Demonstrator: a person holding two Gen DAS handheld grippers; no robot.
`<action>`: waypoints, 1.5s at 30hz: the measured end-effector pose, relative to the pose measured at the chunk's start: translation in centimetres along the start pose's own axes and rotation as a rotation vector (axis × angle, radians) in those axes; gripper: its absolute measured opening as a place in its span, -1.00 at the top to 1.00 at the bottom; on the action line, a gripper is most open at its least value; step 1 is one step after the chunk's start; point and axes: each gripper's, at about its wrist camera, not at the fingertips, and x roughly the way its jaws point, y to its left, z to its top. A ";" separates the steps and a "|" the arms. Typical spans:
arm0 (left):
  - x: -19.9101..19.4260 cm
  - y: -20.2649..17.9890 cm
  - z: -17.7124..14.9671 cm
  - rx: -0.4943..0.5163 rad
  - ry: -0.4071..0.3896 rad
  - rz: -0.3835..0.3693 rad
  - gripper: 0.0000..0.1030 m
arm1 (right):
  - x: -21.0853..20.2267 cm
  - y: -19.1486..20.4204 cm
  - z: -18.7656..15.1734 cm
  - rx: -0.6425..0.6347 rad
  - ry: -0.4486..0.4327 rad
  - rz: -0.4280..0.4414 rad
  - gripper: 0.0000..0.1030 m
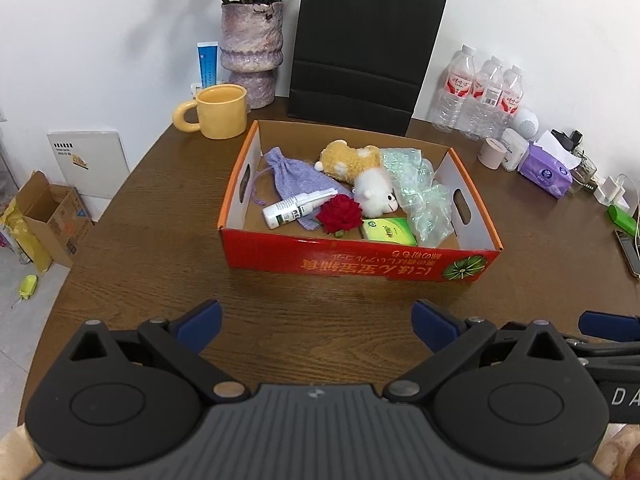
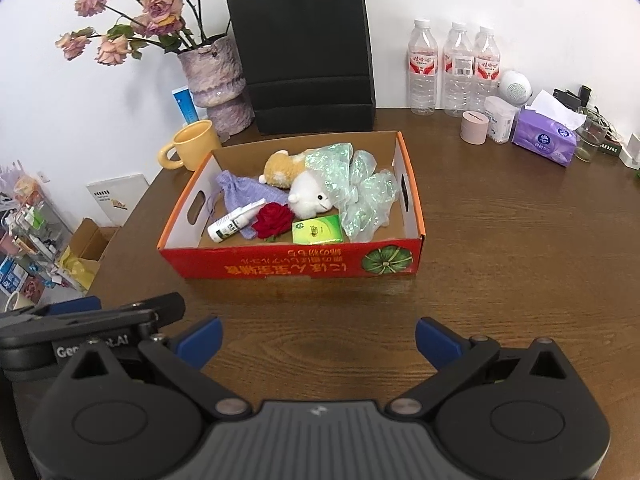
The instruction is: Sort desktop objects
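**Both grippers spread wide and empty in front of the filled box**

The left gripper [image 1: 316, 326] hovers over the bare wooden table [image 1: 160, 240], its blue-tipped fingers [image 1: 202, 324] spread far apart, holding and touching nothing. Just beside it, the right gripper [image 2: 318, 338] is likewise released, jaws wide, nothing between them; its own view shows the left gripper's body at its left edge.

Beyond both sits the red cardboard box [image 1: 360, 262], near the table's middle. Inside, from left to right: a lilac drawstring pouch [image 1: 294, 178], a white spray bottle [image 1: 298, 210] lying across the pouch, a red fabric rose [image 1: 340, 213] touching a small green box [image 1: 388, 232], a tan plush toy [image 1: 348, 158] and a white plush toy [image 1: 374, 194] pressed together, and crumpled pale-green wrap [image 1: 424, 196] against the right wall.

Behind the box stand a yellow mug [image 1: 220, 110], a vase of dried roses [image 1: 252, 52], a black paper bag [image 1: 360, 48] and three water bottles [image 1: 480, 96].
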 end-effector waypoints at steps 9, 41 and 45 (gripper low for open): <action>-1.3 0.2 0.1 0.003 0.032 0.013 -1.00 | -1.1 0.3 -0.5 -0.004 0.010 -0.014 -1.00; -2.2 -0.5 0.0 0.044 0.033 0.076 -1.00 | -1.0 0.0 -0.8 -0.014 0.035 -0.009 -1.00; -2.3 -0.5 0.0 0.048 0.032 0.079 -1.00 | -0.8 -0.2 -0.8 -0.013 0.036 -0.024 -1.00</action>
